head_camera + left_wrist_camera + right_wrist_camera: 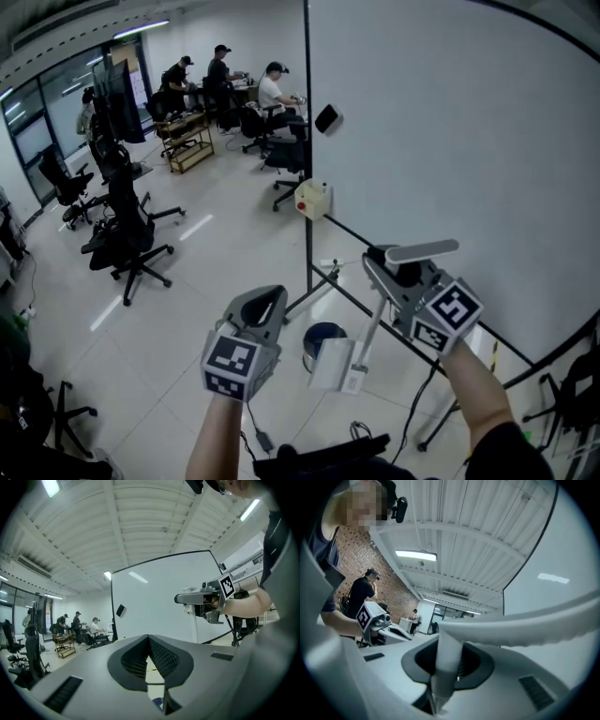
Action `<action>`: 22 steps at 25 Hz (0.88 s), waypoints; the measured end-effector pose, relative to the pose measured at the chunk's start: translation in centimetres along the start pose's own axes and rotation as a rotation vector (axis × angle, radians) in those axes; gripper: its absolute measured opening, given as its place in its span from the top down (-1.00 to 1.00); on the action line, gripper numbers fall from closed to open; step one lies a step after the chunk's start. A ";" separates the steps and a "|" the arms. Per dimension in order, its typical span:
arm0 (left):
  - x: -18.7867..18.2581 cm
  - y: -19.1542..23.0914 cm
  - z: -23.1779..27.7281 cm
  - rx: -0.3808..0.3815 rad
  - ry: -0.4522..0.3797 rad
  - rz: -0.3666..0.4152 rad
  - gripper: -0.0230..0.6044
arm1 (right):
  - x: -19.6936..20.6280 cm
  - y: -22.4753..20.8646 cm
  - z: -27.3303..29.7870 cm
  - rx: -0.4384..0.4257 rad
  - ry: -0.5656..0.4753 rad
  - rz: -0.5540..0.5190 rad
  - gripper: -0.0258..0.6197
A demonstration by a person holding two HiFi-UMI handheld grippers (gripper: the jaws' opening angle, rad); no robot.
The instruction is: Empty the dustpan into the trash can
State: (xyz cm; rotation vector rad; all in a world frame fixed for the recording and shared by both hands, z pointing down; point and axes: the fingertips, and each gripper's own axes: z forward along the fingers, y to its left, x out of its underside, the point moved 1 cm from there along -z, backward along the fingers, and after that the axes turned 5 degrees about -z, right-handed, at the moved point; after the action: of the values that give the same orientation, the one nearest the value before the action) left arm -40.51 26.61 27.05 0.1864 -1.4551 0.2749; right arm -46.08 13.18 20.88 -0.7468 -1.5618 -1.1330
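Both hand-held grippers closed: right (pixel 380 270) on slim white dustpan pole (pixel 372 333), left (pixel 272 302) empty.

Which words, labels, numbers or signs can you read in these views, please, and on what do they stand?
No text can be read in any view.
On the left gripper, the marker cube shows only a black-and-white square pattern, no letters.
On the right gripper, the marker cube shows the same.
On the dustpan, any print is too small to tell.
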 end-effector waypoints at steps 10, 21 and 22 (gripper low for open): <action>1.4 -2.7 -1.4 -0.034 0.013 -0.047 0.94 | 0.5 2.1 -3.6 -0.067 -0.034 0.158 0.75; 2.4 -1.9 -1.2 0.163 -0.011 -0.055 0.93 | -0.8 5.5 -3.5 0.038 0.041 0.125 0.77; 2.5 -1.4 -1.2 0.182 -0.010 -0.049 0.94 | -0.9 5.8 -3.1 0.045 0.043 0.117 0.77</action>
State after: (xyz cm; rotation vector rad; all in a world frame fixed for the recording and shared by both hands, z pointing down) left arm -38.69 25.80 29.46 0.3708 -1.4332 0.3677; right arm -39.54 12.49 21.87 -0.7689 -1.4834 -1.0192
